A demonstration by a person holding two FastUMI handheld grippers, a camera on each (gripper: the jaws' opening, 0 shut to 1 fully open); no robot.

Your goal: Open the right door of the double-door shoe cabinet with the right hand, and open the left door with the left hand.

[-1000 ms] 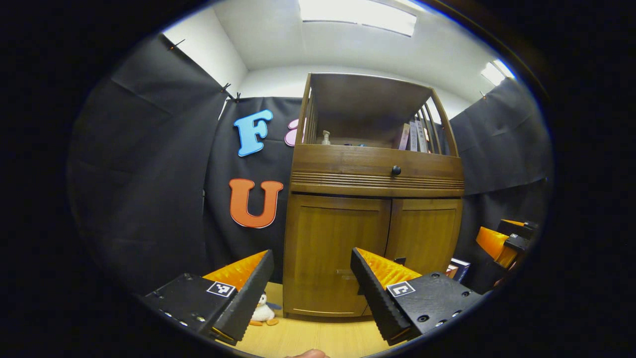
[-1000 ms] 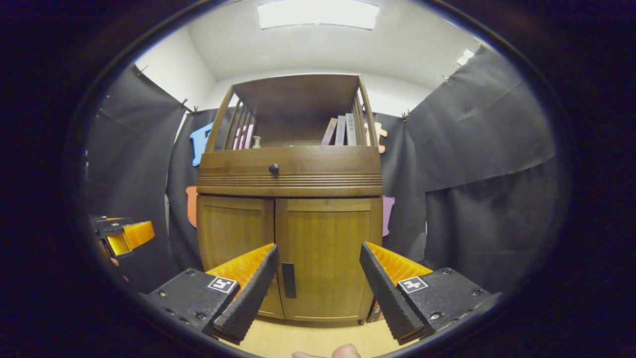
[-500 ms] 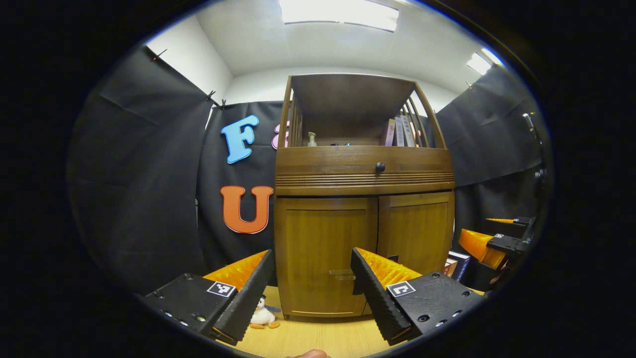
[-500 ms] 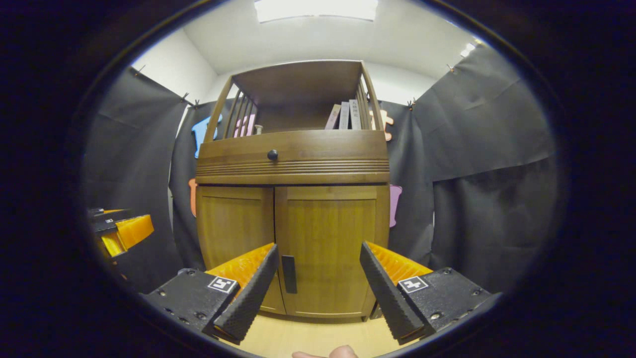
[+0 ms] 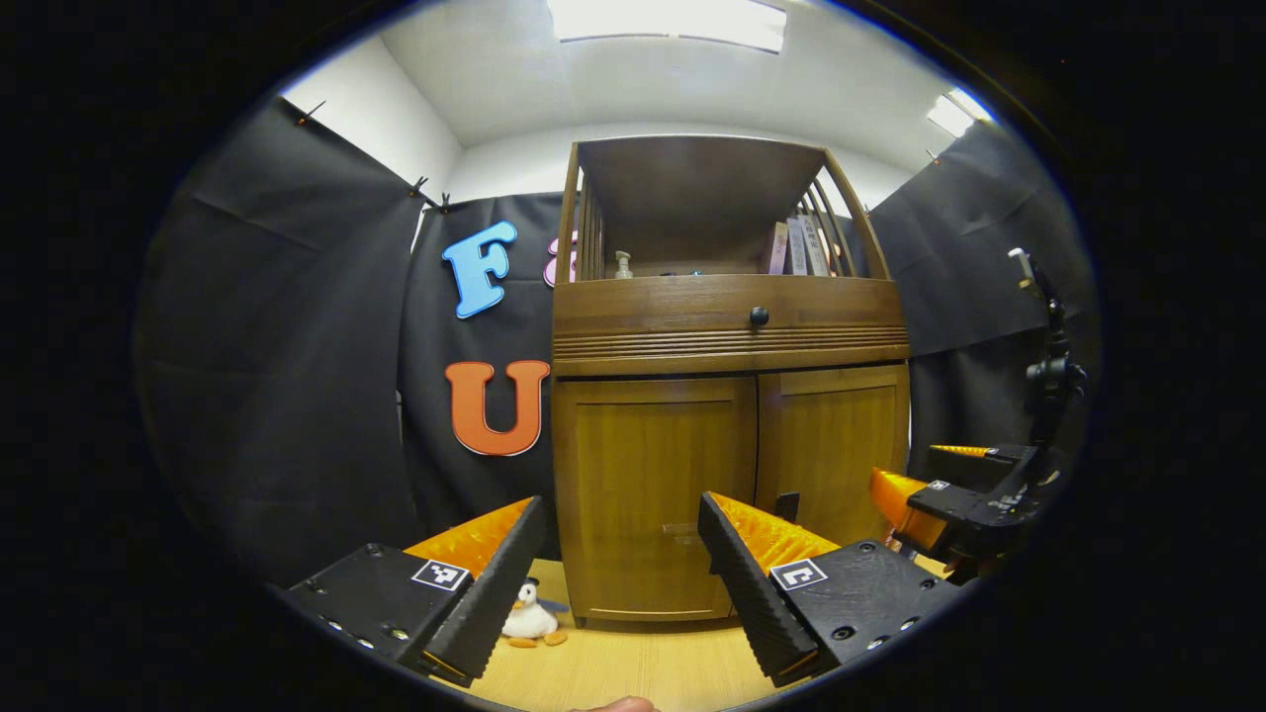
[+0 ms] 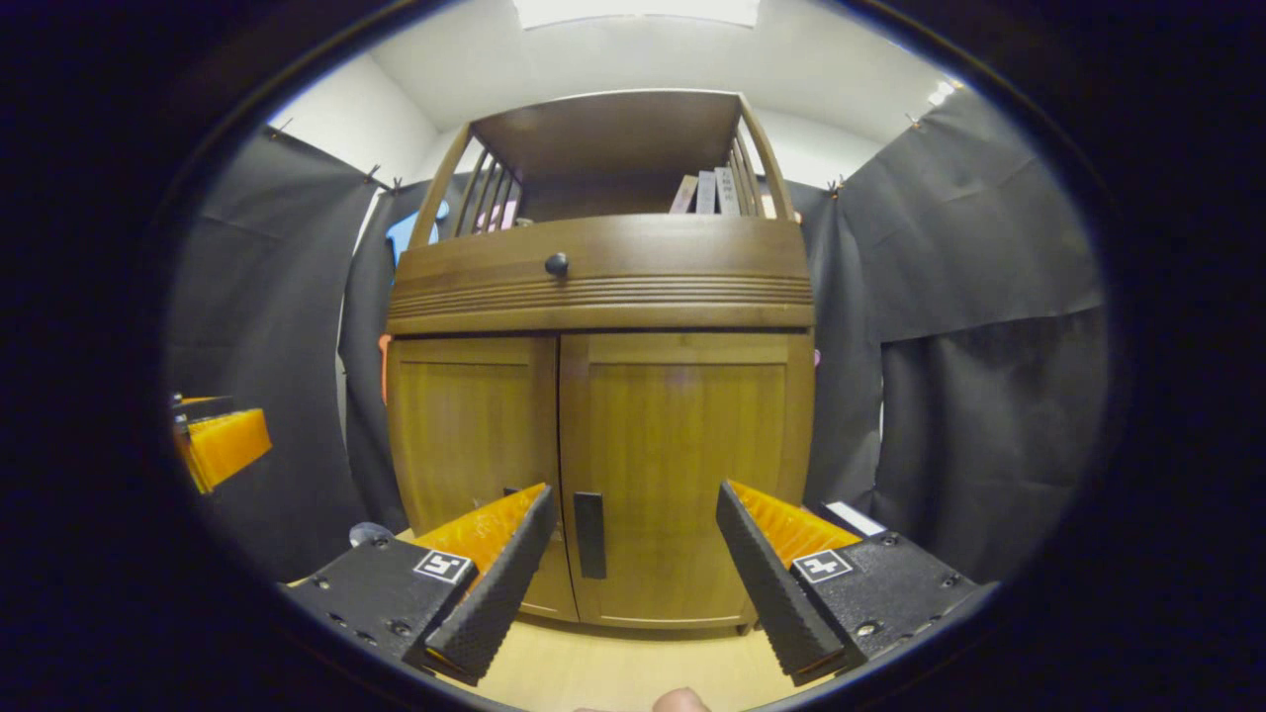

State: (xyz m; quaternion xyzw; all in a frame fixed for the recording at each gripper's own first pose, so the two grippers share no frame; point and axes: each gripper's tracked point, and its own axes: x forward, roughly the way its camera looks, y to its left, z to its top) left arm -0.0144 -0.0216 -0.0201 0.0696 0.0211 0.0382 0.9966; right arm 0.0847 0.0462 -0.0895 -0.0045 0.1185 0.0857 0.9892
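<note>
Beyond the left gripper, low on the wooden floor near its left finger, a small plush penguin lies at the foot of the shoe cabinet. On the cabinet's open upper shelf stand a pump bottle and a few books, above a drawer with a dark round knob. A dark stand rises at the far right of the left gripper view.

Both doors are closed. The left door stands straight ahead of the left gripper, whose fingers are spread wide and hold nothing, apart from the wood. In that view the right gripper shows to the right, in front of the right door.

In the right gripper view, the right gripper is likewise wide open and empty; the right door's dark vertical handle sits ahead between its fingers, nearer the left one, untouched.
</note>
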